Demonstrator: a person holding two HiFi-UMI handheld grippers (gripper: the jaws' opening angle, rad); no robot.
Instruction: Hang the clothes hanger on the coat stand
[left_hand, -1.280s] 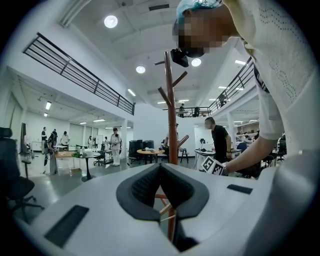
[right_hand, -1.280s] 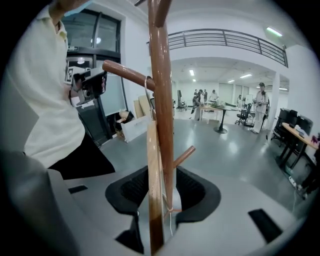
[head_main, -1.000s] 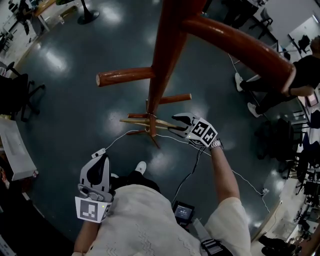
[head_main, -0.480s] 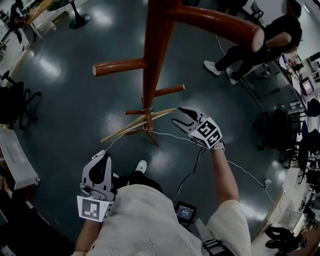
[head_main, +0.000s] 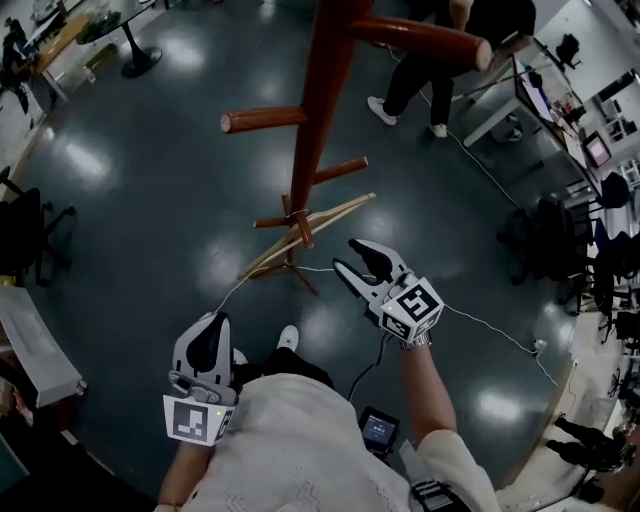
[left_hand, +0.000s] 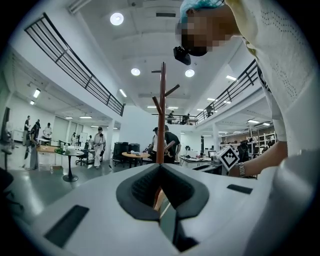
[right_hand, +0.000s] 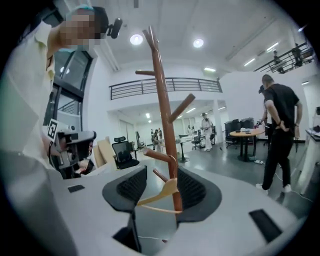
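The red-brown wooden coat stand (head_main: 322, 110) rises from the dark floor in front of me. A pale wooden clothes hanger (head_main: 305, 232) hangs tilted on a low peg of the coat stand (right_hand: 163, 100). In the right gripper view the hanger (right_hand: 161, 192) appears between the jaws but well beyond them. My right gripper (head_main: 345, 254) is open and empty, a short way right of the hanger and not touching it. My left gripper (head_main: 212, 322) stays low by my body with its jaws together and nothing in them. Its own view looks at the stand (left_hand: 161, 115).
Pegs (head_main: 265, 119) stick out from the stand at several heights. A person (head_main: 425, 60) stands at the far right by a desk (head_main: 505, 100). Office chairs (head_main: 30, 215) stand left, a round table (head_main: 105, 25) far left. A white cable (head_main: 485, 325) crosses the floor.
My right gripper has let go of the hanger's end and drawn back toward my body. The hanger has swung to a steeper tilt on its peg. The left gripper has hardly moved.
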